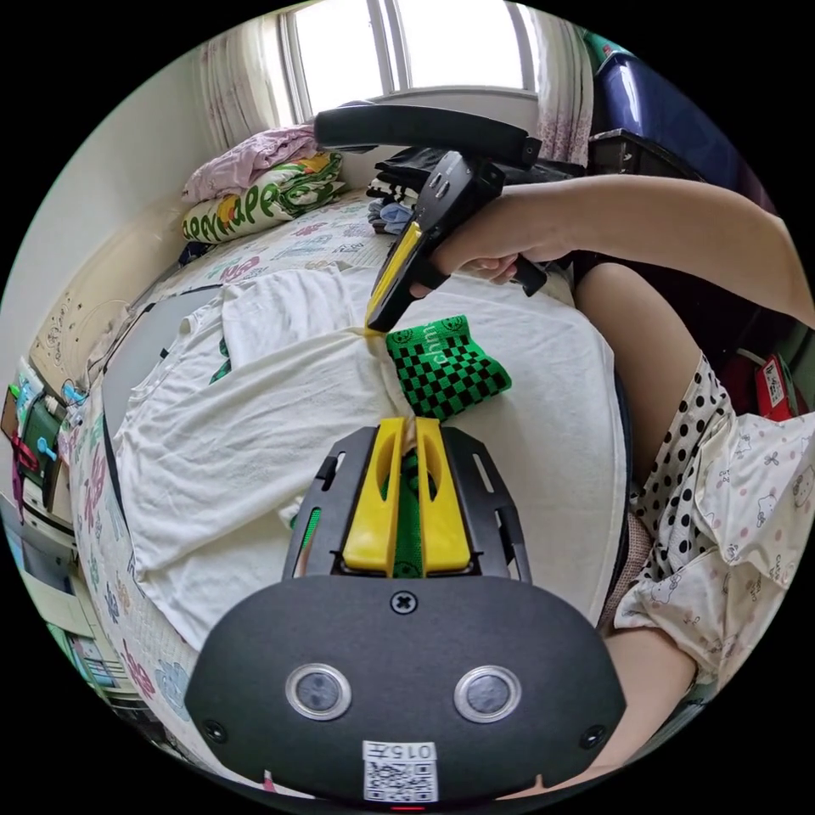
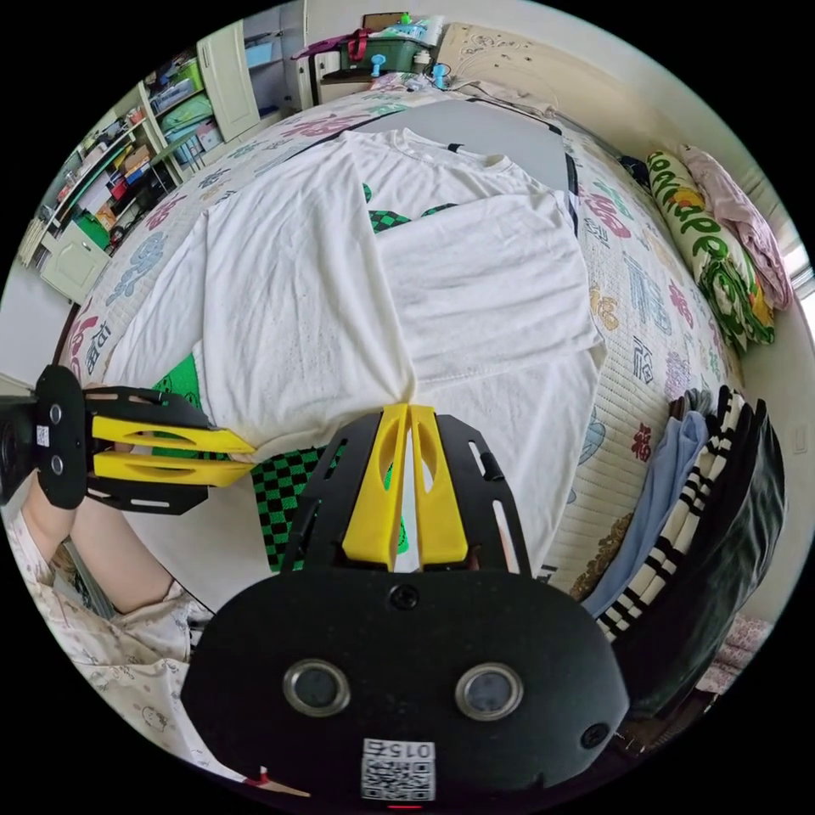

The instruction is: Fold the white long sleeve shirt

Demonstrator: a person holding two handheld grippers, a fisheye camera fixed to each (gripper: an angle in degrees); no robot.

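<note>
Left gripper view: nearest is the left gripper (image 1: 407,422), yellow jaws nearly together, clamped on the edge of the white shirt (image 1: 255,441) w/ a strip of green fabric between them. Just past the tips lies a green-and-black checkered cuff (image 1: 446,365), resting on the shirt. Beyond it the right gripper (image 1: 371,327) points down, tips together on a bunched fold of the shirt next to the cuff; a hand (image 1: 488,246) grips its handle, forearm running off to the right. The person's patterned top and dotted shorts show at right. Shirt lies spread over a bed (image 1: 110,586) w/ a printed quilt; one sleeve panel is folded across the body. Farther back: a green-lettered pillow (image 1: 263,199), pink cloth on top, then a window (image 1: 416,42).

Right gripper view: the right gripper (image 2: 409,407) is closest, jaws clenched on the shirt (image 2: 297,289) at a point where creases converge. To the left, the left gripper (image 2: 242,458) comes in sideways, jaws close together at the shirt's near edge, beside checkered fabric (image 2: 280,501); whether both press cloth can't be told from here. The shirt stretches away, neck end far, a folded panel lying across its right half. Stacked clothes (image 2: 679,518) sit at right on the bed (image 2: 628,280); shelves (image 2: 136,161) at far left.
</note>
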